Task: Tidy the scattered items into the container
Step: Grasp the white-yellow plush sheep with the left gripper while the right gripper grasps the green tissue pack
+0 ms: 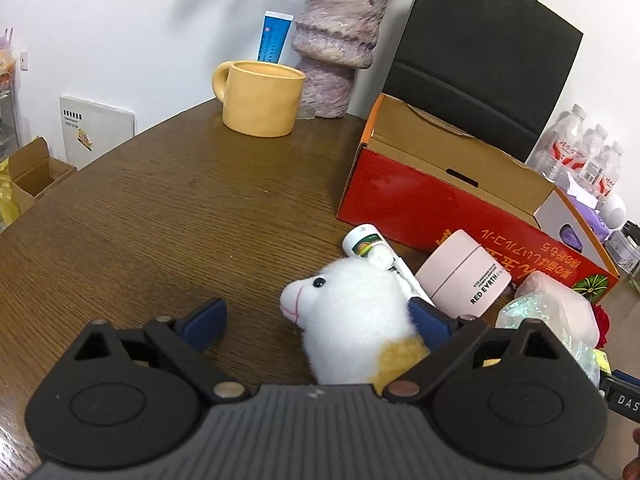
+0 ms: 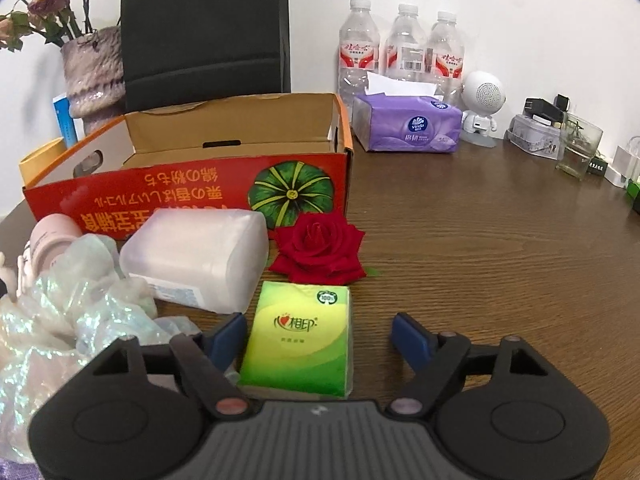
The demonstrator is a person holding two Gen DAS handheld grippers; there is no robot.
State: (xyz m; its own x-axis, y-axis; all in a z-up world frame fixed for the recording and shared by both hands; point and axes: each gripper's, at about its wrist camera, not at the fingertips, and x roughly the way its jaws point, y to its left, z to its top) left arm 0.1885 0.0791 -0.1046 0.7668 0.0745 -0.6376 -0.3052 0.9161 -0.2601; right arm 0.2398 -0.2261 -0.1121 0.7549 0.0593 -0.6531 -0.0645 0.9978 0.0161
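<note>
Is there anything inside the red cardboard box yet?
No, the red cardboard box shows only bare brown walls and floor in the right wrist view.

Wood table (image 2: 480, 240): red box (image 2: 192, 188), mug (image 1: 260, 98), rose (image 2: 320, 248), tissue pk (image 2: 298, 344).

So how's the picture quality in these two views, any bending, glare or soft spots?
Left wrist view: strong fisheye bend, the table edge curves and corners go dark; the plush toy looks sharp. Right wrist view: same curved distortion; the frosted plastic box and crinkly wrap catch pale glare, and the distant water bottles look slightly soft.
</note>
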